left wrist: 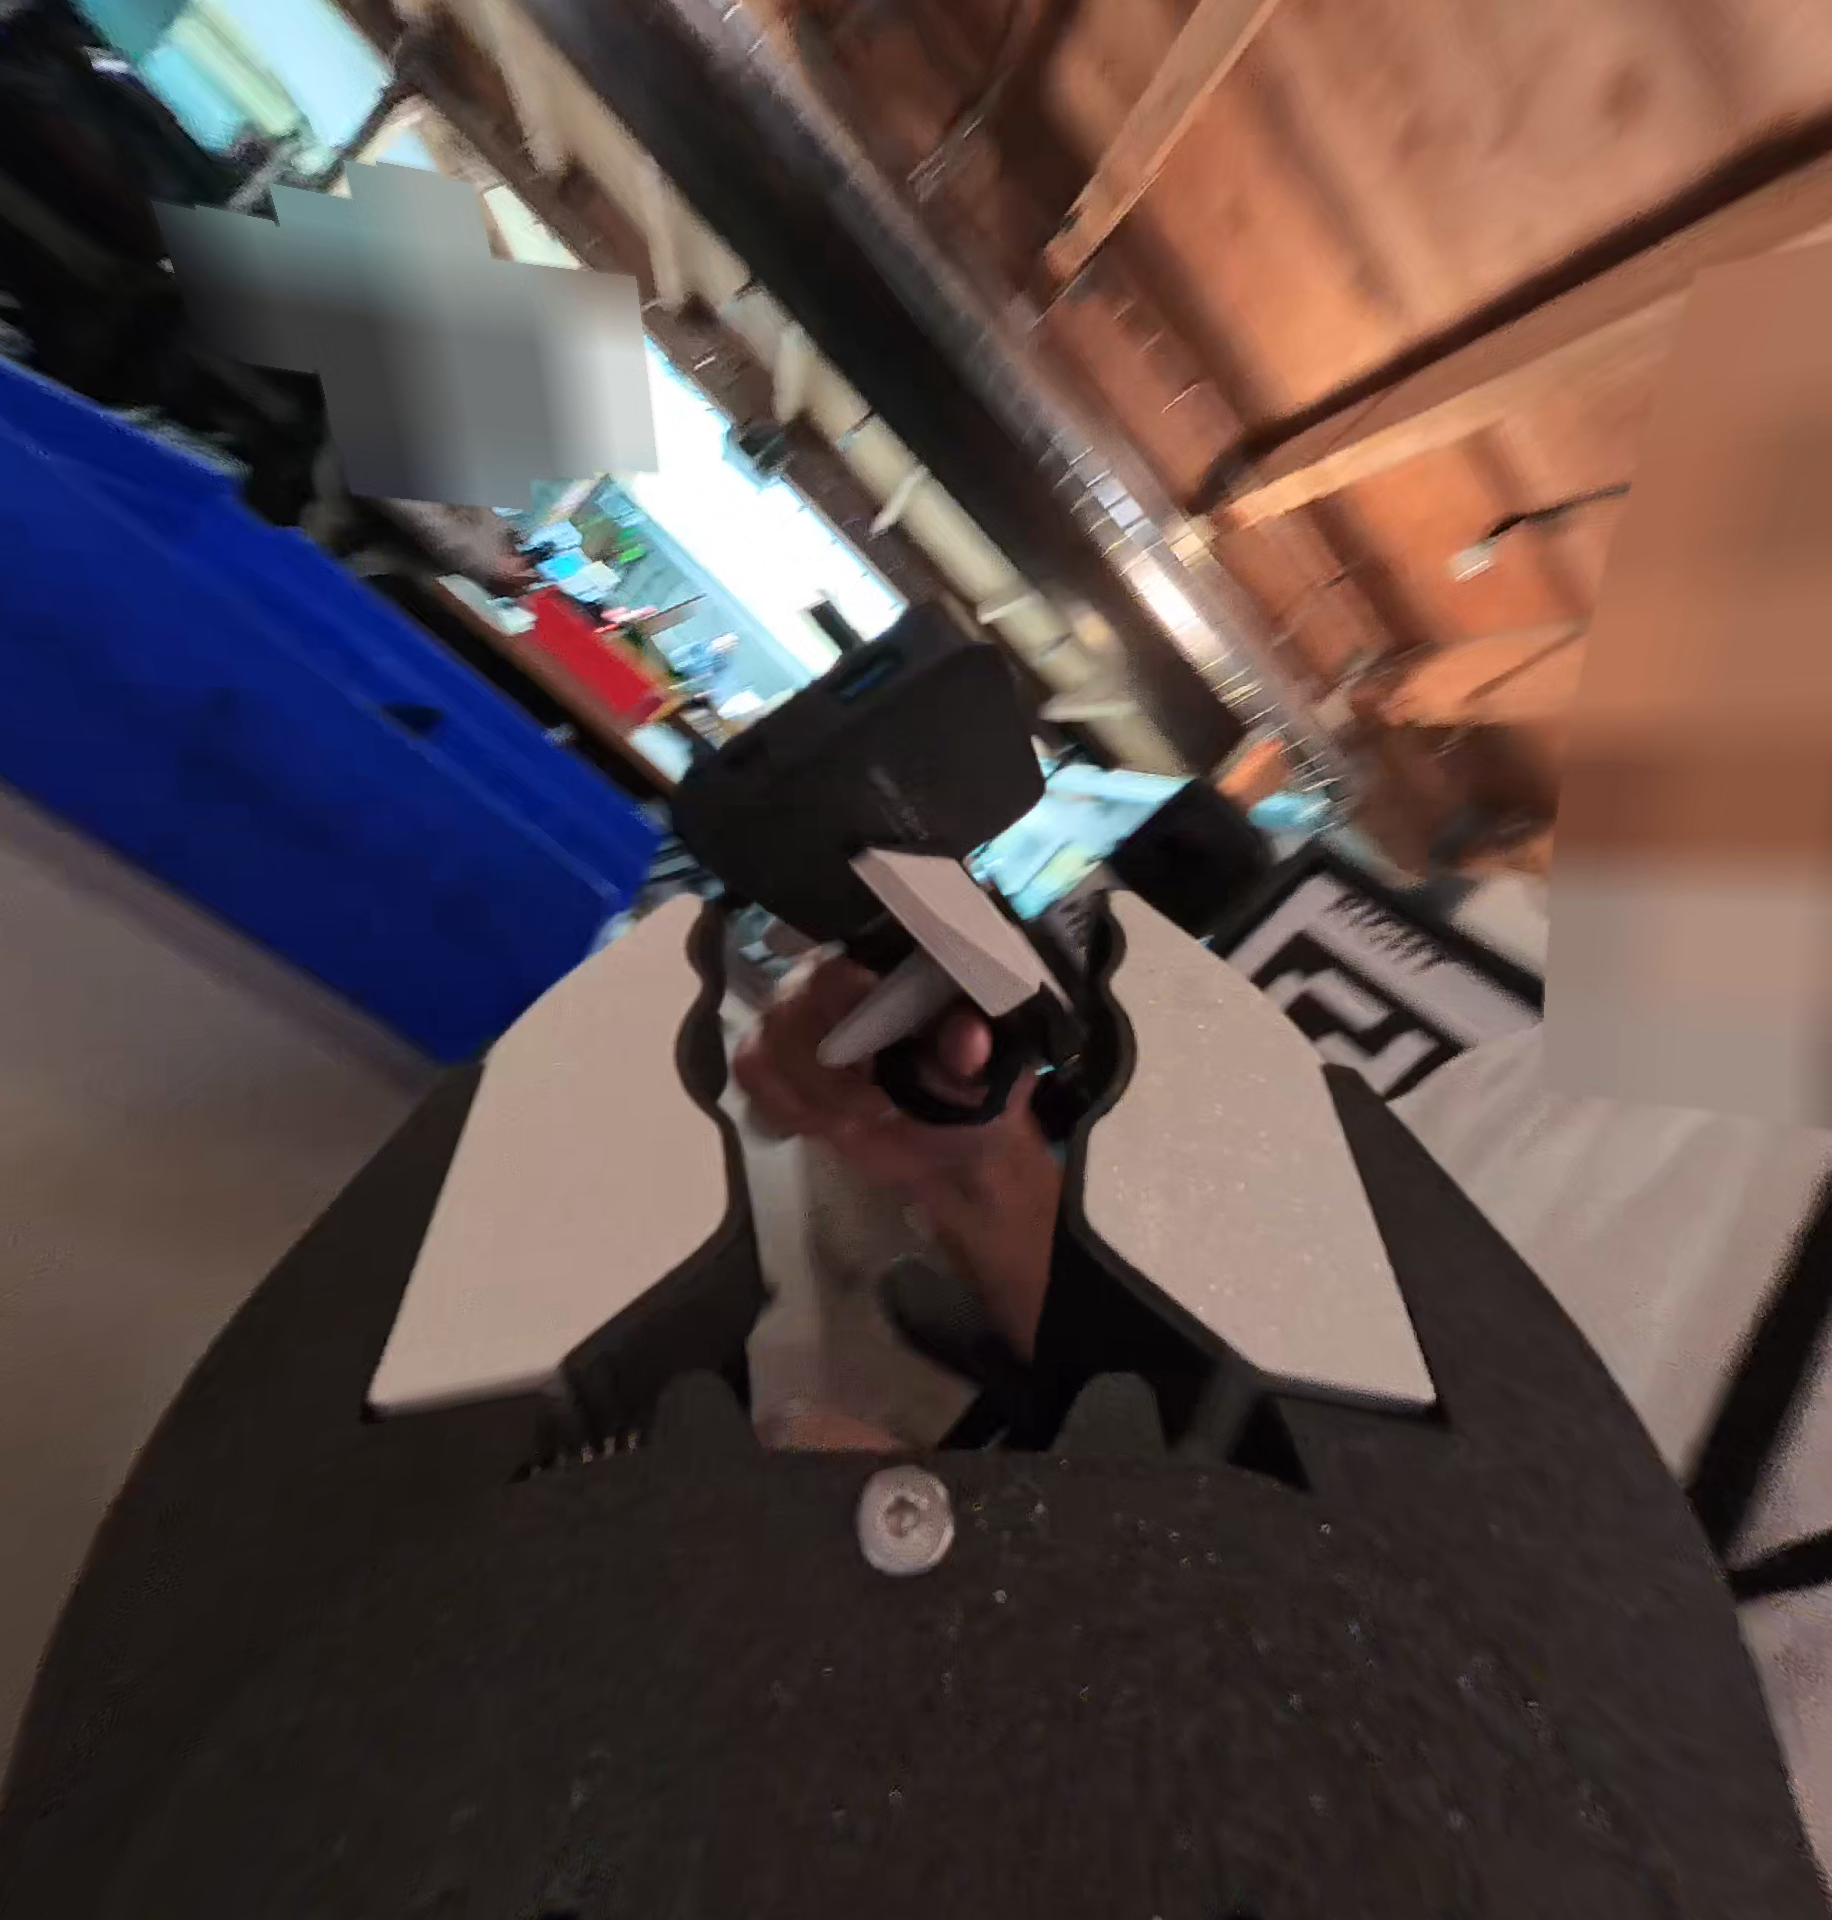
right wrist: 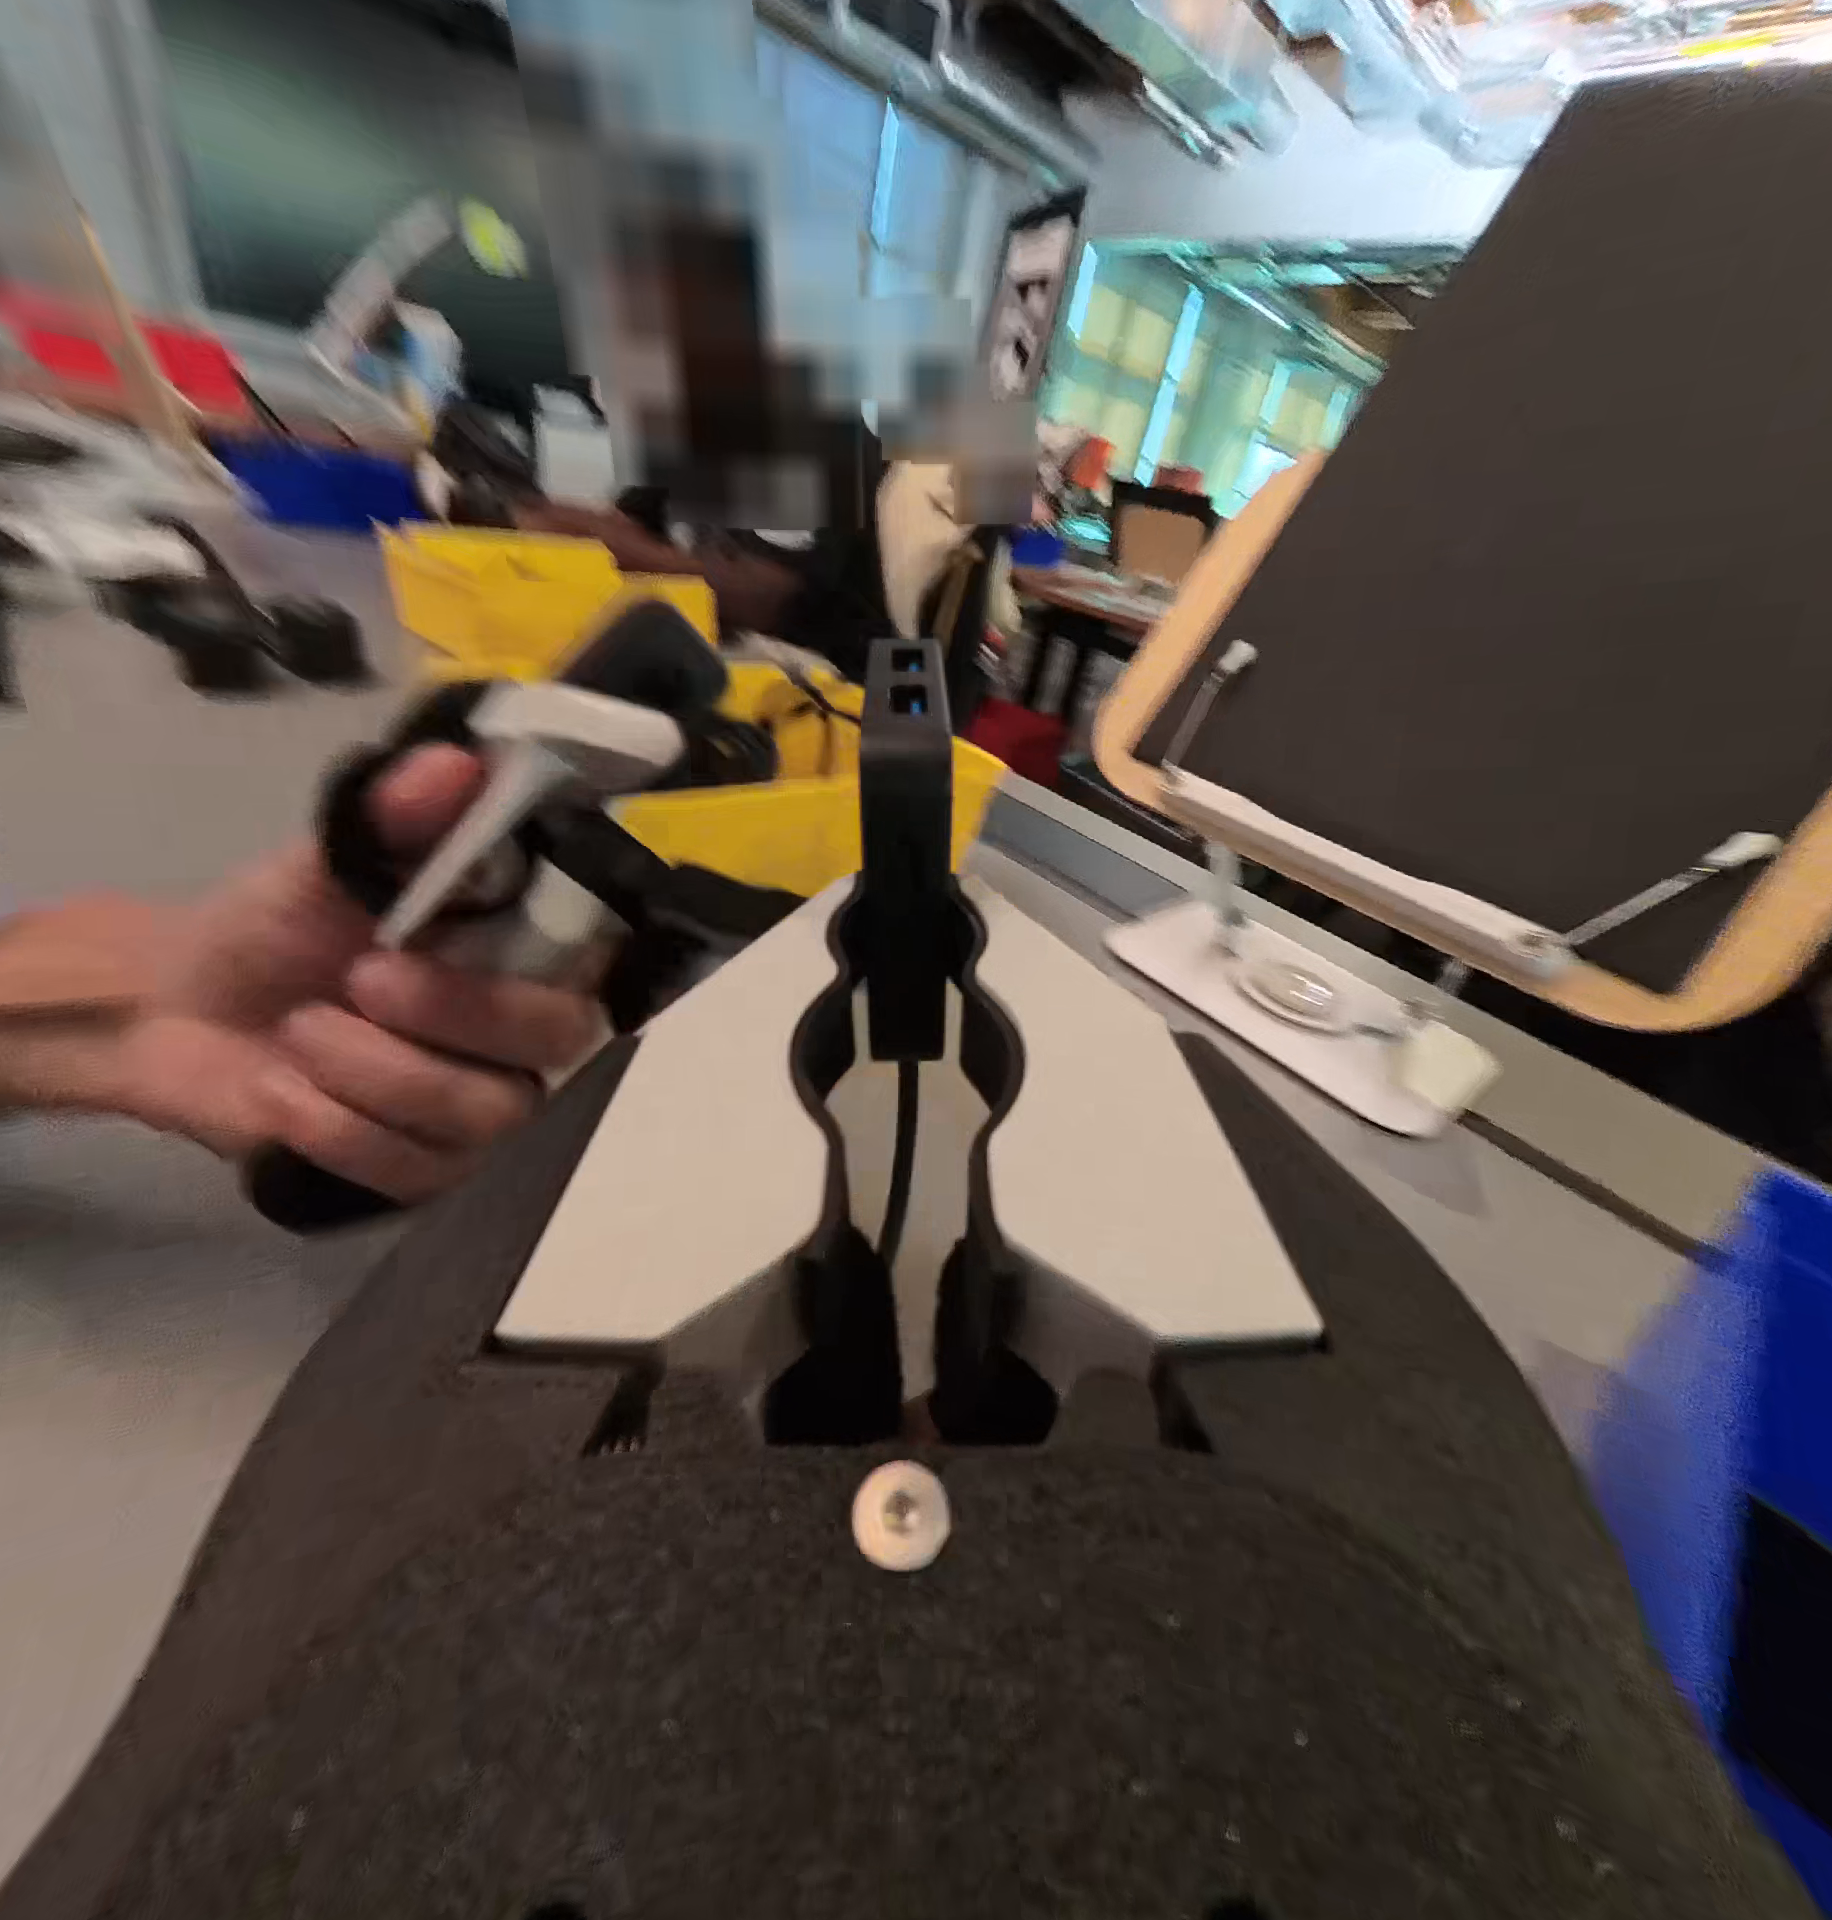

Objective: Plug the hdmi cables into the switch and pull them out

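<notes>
Right gripper (right wrist: pixel 907 935) is clamped on the black switch (right wrist: pixel 904 821), holding it upright in the air, ports on top, its own lead trailing down between the fingers. Just left of the switch, the left gripper (left wrist: pixel 907 935) hangs with jaws apart, gripping nothing. No HDMI cable is in sight, so by my read plugging and pulling both remain.

Yellow bin (right wrist: pixel 787 821) nr blue bin (left wrist: pixel 268 727), patterned rug (left wrist: pixel 1338 997).
</notes>
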`<state>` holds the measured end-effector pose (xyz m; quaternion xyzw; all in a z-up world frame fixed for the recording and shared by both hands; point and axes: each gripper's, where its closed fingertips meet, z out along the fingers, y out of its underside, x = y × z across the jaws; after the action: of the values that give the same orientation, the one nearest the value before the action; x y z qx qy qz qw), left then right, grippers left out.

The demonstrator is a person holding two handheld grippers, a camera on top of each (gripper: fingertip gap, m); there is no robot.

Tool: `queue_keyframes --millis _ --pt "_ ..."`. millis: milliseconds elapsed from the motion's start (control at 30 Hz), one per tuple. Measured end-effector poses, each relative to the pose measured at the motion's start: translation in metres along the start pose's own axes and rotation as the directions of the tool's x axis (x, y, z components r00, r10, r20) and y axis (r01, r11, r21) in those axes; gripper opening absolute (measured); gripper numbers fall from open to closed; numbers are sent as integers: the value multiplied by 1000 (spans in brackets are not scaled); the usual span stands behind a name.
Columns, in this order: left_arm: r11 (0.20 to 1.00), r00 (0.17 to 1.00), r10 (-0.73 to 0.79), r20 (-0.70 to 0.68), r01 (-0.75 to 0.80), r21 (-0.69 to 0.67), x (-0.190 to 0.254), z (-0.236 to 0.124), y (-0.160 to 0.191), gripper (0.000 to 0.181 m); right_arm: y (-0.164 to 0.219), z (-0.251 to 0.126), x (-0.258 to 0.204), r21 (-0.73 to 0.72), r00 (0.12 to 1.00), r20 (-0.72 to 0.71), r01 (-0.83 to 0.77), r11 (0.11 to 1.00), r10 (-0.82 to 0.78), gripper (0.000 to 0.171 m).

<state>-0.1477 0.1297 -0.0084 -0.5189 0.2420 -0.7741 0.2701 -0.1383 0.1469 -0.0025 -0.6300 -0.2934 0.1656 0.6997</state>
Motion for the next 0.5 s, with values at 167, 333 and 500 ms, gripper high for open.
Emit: queue_keyframes --millis 167,333,500 --pt "997 984 49 173 -38 -64 -13 -3 -1 85 34 8 9 -280 907 -70 381 881 -414 12" --pt "967 857 252 449 -233 -99 -39 -19 -10 79 53 23 -4 -425 855 -20 462 778 -518 12" --pt "885 728 466 502 -376 -275 -43 -32 -12 67 63 25 -15 -469 876 26 436 768 -482 12"
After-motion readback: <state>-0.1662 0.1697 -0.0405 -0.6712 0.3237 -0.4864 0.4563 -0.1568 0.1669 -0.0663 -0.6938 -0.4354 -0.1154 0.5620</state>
